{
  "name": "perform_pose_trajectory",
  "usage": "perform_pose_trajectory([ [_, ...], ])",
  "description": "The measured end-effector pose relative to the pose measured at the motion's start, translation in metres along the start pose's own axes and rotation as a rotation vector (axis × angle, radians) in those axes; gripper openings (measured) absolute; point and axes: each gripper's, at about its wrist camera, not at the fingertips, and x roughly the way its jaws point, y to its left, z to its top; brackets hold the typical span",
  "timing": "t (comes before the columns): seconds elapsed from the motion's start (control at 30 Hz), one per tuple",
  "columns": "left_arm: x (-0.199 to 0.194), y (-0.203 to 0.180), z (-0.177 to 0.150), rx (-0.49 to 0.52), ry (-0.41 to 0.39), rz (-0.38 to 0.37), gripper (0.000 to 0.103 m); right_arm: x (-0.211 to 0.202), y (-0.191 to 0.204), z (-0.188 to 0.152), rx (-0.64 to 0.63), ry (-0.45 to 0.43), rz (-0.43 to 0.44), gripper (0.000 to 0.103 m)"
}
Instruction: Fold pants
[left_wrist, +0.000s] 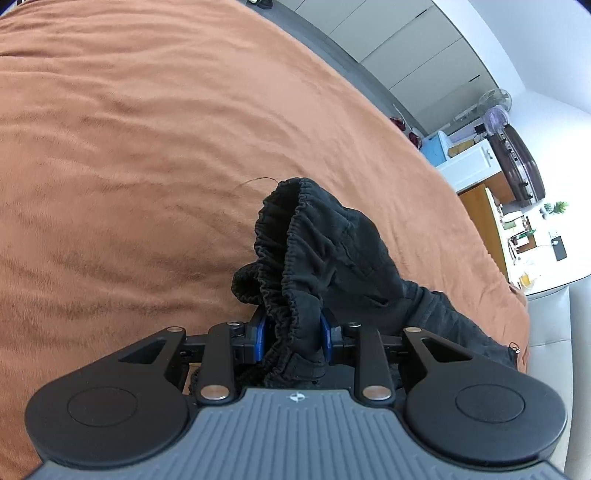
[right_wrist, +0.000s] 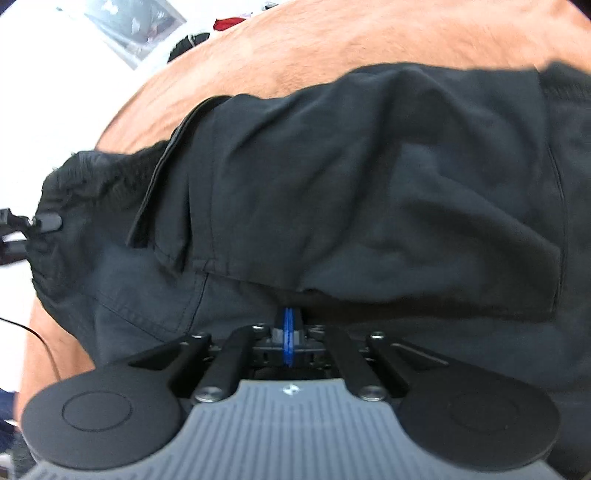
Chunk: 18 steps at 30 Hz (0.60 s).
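left claw (left_wrist: 291, 332) around bunched pants (left_wrist: 332, 240) waistband

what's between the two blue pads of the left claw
A bunched fold of the black pants, at the gathered elastic waistband, pinched by the left claw. The left wrist view shows it.

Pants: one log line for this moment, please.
pants: black, bunched on orange blanket | left tongs: clamped on waistband | right tongs: shut at fabric edge | fold: not yet done
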Motion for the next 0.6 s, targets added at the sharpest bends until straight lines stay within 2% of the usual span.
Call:
perform_pose_trajectory([
  [0.13,-0.014,-0.039,0.001,0.069,0.006,0.005,0.031,0.0,-0.001,-0.004,-0.002,-0.021,-0.004,0.0],
  [0.3,-0.022,-0.107,0.002,0.152,0.004,0.074,0.031,-0.005,0.018,-0.012,-0.092,-0.065,-0.05,0.0],
  [0.4,-0.017,-0.134,-0.001,0.18,0.004,0.102,0.031,-0.03,0.023,-0.013,-0.117,-0.137,-0.076,0.0],
  [0.47,-0.012,-0.148,-0.004,0.162,0.009,0.12,0.031,-0.051,0.021,-0.017,-0.164,-0.173,-0.112,0.0],
  [0.6,-0.004,-0.175,-0.013,0.173,0.019,0.138,0.031,-0.083,0.0,-0.022,-0.2,-0.19,-0.192,0.0],
])
